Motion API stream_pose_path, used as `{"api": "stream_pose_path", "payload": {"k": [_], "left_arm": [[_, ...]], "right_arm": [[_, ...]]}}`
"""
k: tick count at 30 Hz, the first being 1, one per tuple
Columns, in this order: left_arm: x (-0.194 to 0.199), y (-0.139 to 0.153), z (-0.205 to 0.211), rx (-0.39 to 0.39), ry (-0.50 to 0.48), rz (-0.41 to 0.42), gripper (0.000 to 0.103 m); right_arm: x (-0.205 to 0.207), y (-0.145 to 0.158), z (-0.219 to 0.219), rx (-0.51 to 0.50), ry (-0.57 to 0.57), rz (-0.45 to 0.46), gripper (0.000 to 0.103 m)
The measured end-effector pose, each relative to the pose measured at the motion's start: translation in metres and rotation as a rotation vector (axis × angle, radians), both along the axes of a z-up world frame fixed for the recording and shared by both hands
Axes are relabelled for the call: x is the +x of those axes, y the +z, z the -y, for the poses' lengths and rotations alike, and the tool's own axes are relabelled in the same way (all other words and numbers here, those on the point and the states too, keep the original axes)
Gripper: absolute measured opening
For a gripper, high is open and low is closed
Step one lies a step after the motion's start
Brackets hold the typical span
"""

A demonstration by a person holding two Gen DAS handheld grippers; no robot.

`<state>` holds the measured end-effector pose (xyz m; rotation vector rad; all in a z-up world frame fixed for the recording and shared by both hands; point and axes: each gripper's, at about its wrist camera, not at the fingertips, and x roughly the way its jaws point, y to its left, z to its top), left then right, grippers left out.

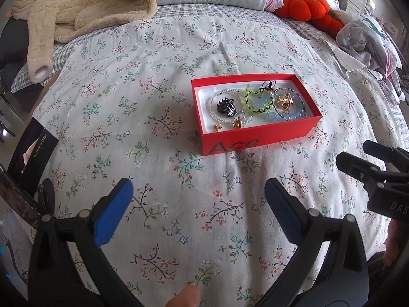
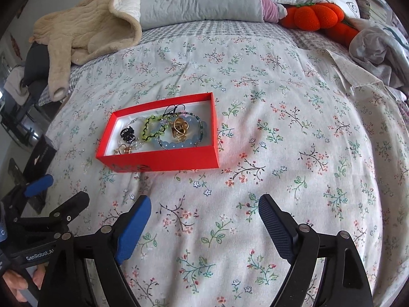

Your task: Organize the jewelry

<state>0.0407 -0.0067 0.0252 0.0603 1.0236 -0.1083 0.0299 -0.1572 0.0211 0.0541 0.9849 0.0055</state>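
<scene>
Left gripper (image 1: 199,204): jaws wide, nothing between them, above the bed (image 1: 179,230).
Right gripper (image 2: 204,220): jaws wide, empty.
Box (image 1: 258,134): mid-bed, red, open, holding bracelets (image 1: 288,112), rings (image 1: 283,101), hair claw (image 1: 226,107).

The near wall of the red box (image 1: 255,138) carries black hand-drawn letters that read "Ace". The body of the left claw (image 2: 41,249), seen from the right wrist, bears white print "GenRobot.A", cut off there, while the right claw (image 1: 393,206) shows "DAS" at the frame edge. A black carton (image 1: 42,151) at the bed's left edge has small white lettering, too distorted to read surely.
</scene>
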Motion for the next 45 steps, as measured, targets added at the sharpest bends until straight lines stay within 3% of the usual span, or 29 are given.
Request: {"api": "stream_pose_path", "payload": {"k": [8,45], "left_arm": [[-0.002,-0.004,0.002,-0.010,0.011,-0.008,0.102],[-0.002,-0.007,0.009,0.000,-0.017,-0.014,0.102]], "right_arm": [[-0.004,-0.006,-0.002,-0.058,0.000,-0.016,0.088],[0.000,-0.013,0.000,-0.051,-0.009,-0.038,0.088]]}}
